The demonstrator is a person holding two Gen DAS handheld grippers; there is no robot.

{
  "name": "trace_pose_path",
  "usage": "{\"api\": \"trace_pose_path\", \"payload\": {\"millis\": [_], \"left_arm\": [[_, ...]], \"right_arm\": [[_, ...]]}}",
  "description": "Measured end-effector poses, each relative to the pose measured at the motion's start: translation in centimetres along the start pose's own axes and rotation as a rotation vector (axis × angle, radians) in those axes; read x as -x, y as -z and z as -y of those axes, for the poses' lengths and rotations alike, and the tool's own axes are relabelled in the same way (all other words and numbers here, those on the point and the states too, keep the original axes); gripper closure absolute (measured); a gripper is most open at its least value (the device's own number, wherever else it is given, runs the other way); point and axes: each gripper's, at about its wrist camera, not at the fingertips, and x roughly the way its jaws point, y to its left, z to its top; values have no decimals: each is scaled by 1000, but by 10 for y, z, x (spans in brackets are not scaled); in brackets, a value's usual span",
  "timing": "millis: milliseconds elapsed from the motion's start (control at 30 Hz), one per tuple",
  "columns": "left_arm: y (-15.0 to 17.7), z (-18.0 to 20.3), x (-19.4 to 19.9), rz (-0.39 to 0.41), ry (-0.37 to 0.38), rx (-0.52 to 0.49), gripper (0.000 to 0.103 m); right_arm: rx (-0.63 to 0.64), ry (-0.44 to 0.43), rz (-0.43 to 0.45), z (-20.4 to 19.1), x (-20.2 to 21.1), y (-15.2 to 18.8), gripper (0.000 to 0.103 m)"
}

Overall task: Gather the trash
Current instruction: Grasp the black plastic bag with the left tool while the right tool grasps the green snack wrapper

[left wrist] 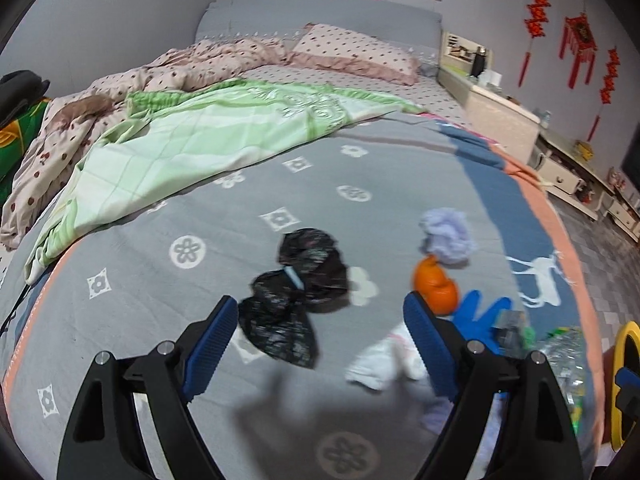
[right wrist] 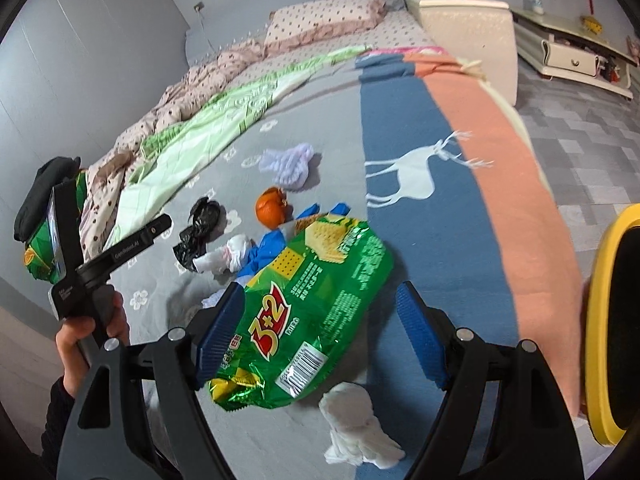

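1. The trash lies scattered on the grey blanket [left wrist: 200, 216] of the bed; taking the orange peel [left wrist: 435, 285] as landmark, the black plastic bag [left wrist: 296, 292] lies to its left in the left wrist view, and a lilac crumpled wad [left wrist: 446, 236] sits just behind it
2. The left tool [left wrist: 320, 344] stands wide with nothing between its blue pads; the black bag lies just ahead of its left pad, apart from it
3. The right tool [right wrist: 320, 336] also stands wide; the green cracker wrapper [right wrist: 308, 320] lies between its pads, near the left one, but I cannot tell whether that pad touches it, so it is not yet gripped
4. In the right wrist view a white tissue [right wrist: 356, 428] lies below the wrapper, another white tissue [right wrist: 228, 258] and a blue glove [right wrist: 272, 244] lie between the wrapper and the peel
5. To do this step well, I judge the right tool should drop lower, centre the wrapper between its pads and pinch a crumpled fold, since flat foil may slip
6. The left tool would best bunch the black bag at its knotted middle and avoid snagging the blanket
7. Containers: a yellow-rimmed object [right wrist: 612, 320] shows at the right edge, well beyond the peel; it may be a bin, but its inside is hidden, so I cannot tell what it holds
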Motion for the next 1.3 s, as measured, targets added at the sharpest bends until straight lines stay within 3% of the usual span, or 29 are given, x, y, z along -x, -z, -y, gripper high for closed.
{"api": "trace_pose_path", "payload": {"millis": [267, 533, 600, 1167, 1300], "left_arm": [[-6, -36, -39, -46, -36, 31, 22], [-2, -38, -73, -99, -34, 20, 22], [0, -38, -77, -108, -27, 20, 25], [8, -23, -95, -154, -24, -44, 77], [7, -25, -93, -148, -31, -38, 80]], "right_arm": [[-3, 7, -78, -2, -38, 1, 28], [0, -12, -123, -9, -62, 3, 31], [4, -13, -125, -11, -64, 3, 39], [59, -20, -166, -24, -81, 7, 71], [68, -31, -160, -27, -78, 7, 77]]}}
